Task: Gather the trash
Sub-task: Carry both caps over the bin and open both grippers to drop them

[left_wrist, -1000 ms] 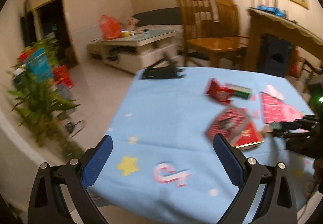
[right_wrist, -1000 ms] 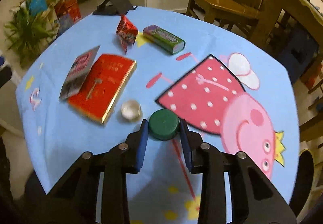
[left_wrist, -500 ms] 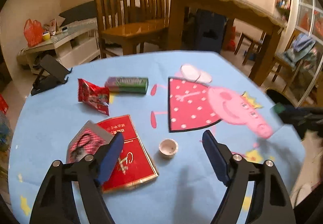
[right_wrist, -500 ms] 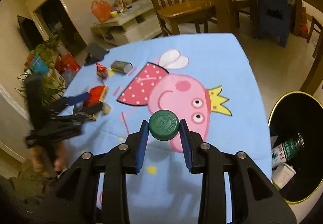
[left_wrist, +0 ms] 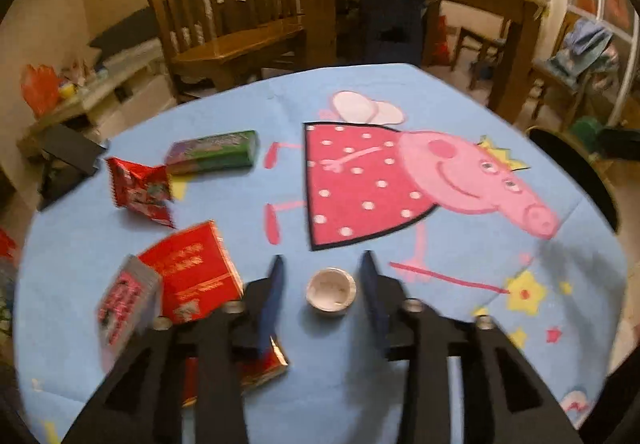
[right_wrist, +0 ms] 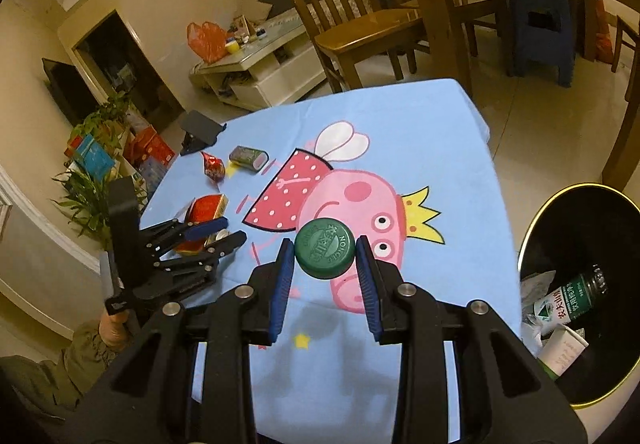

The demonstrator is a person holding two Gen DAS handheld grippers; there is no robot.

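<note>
The left wrist camera sat low and close over the blue tablecloth (left_wrist: 460, 324), looking down across it toward the wooden chairs (left_wrist: 224, 15). The right wrist camera looked from higher and farther back – it saw the bin (right_wrist: 532, 236) too. Both views shared the cloth, the pig picture (right_wrist: 352, 199) and the chairs.

Right tongs (right_wrist: 325, 271) clamp a green bottle cap (right_wrist: 325, 254) above the blue tablecloth (right_wrist: 420, 123), near the bin (right_wrist: 560, 195)

- A small cap (left_wrist: 331, 292) sits on the tablecloth (left_wrist: 440, 324), just right of a flat box (left_wrist: 192, 276).
- Behind the box: a wrapper (left_wrist: 140, 189) and carton (left_wrist: 212, 152) (side by side).
- Bin (right_wrist: 580, 328) stands right of the table.
</note>
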